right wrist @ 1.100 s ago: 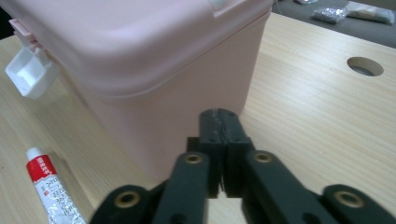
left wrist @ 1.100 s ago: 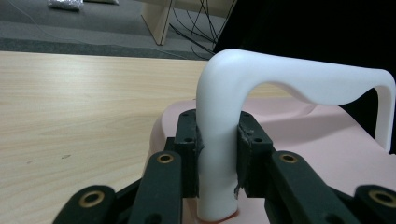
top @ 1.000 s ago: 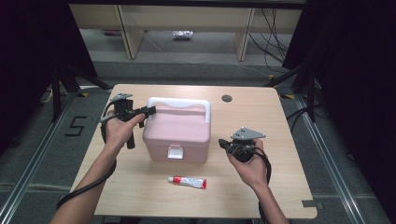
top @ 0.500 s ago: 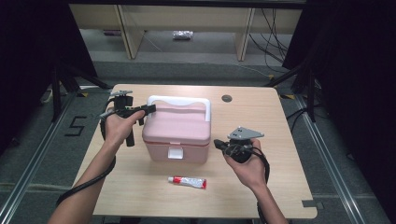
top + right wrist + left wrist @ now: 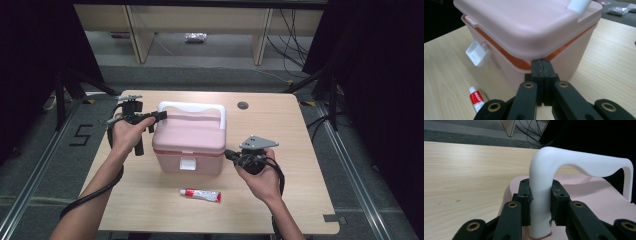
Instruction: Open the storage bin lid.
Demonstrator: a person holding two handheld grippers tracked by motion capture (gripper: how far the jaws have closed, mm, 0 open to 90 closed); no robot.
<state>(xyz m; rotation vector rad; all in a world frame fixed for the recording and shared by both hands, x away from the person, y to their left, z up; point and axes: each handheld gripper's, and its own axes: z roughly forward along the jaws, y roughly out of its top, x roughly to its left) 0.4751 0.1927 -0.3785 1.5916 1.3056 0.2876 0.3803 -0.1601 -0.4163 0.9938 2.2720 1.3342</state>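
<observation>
A pink lidded box (image 5: pixel 190 137) with a white handle (image 5: pixel 192 106) stands mid-table. My left gripper (image 5: pixel 161 116) is shut on the handle's left leg (image 5: pixel 540 202), just above the lid; both pads press on it. My right gripper (image 5: pixel 227 154) is shut with nothing between its jaws. Its tips (image 5: pixel 541 66) touch the box's near right corner at the orange band under the lid rim (image 5: pixel 524 62). A white latch (image 5: pixel 476 53) hangs on the box's front. A red and white tube (image 5: pixel 200 195) lies on the table in front of the box.
The wooden table (image 5: pixel 300 130) has a round cable hole (image 5: pixel 243 105) behind the box. Bare tabletop lies to the right and along the front edge. Beyond the far edge are shelf legs and cables on the floor.
My right gripper has edged slightly left, up to the box's corner. The left gripper and the box have stayed put.
</observation>
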